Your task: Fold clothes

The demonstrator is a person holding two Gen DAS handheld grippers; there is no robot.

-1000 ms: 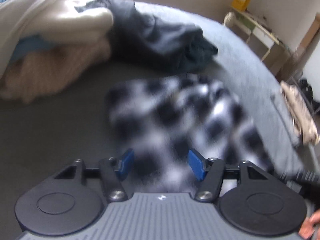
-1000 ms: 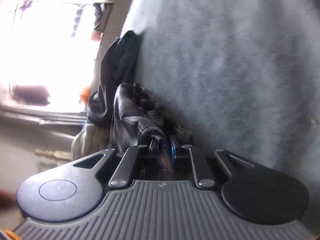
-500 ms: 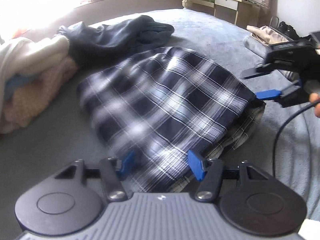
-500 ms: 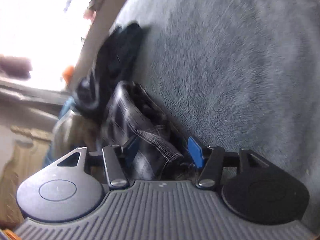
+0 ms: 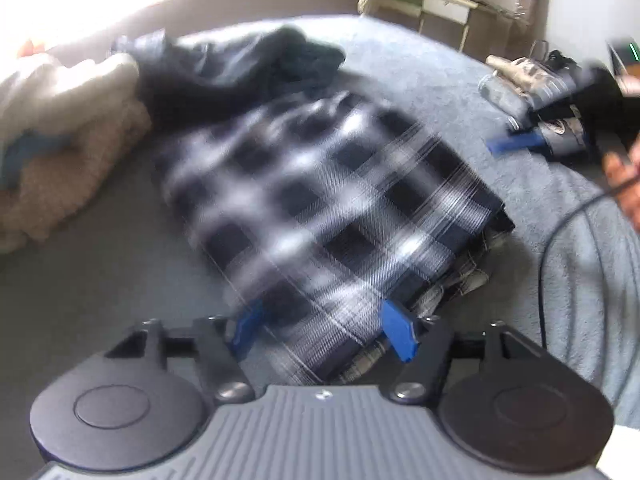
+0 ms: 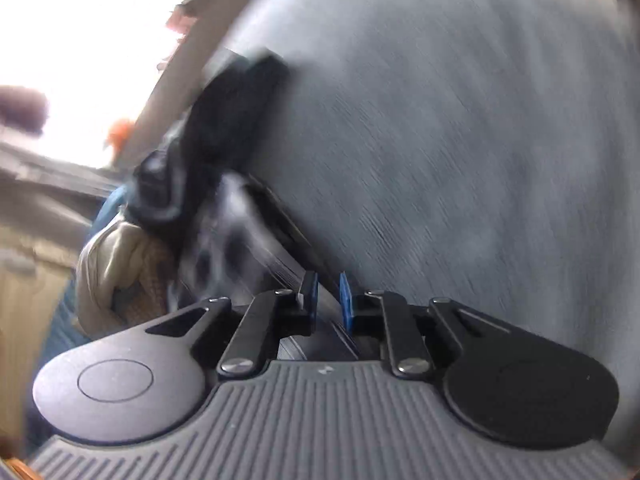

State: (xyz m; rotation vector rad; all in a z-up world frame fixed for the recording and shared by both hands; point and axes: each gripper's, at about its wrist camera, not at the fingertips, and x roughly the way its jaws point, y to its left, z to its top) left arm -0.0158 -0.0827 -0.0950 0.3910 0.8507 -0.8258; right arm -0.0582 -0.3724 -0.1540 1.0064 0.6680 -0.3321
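A folded navy and white plaid shirt point(image 5: 340, 208) lies flat on the grey bed point(image 5: 100, 300). My left gripper point(image 5: 322, 332) is over its near corner. The jaws are opening, with that corner of cloth between the blue pads and the pads not pressing on it. My right gripper point(image 5: 516, 145) hangs clear of the shirt's right edge, held by a person's hand point(image 5: 624, 184). In the right wrist view, the right gripper point(image 6: 328, 300) has its jaws closing and almost together, with nothing between them. The blurred plaid shirt point(image 6: 236, 232) lies beyond it.
Dark crumpled garments point(image 5: 240, 68) sit behind the shirt, and a cream and beige pile point(image 5: 68, 120) is at the left. Folded clothes point(image 5: 520, 76) rest at the bed's right edge. A black cable point(image 5: 560, 232) trails over the bed. A desk point(image 5: 432, 0) stands by the far wall.
The right gripper opened and let go of the shirt's edge. It then closed again and lifted away to the right. The left gripper's jaws have spread a little wider over the near corner.
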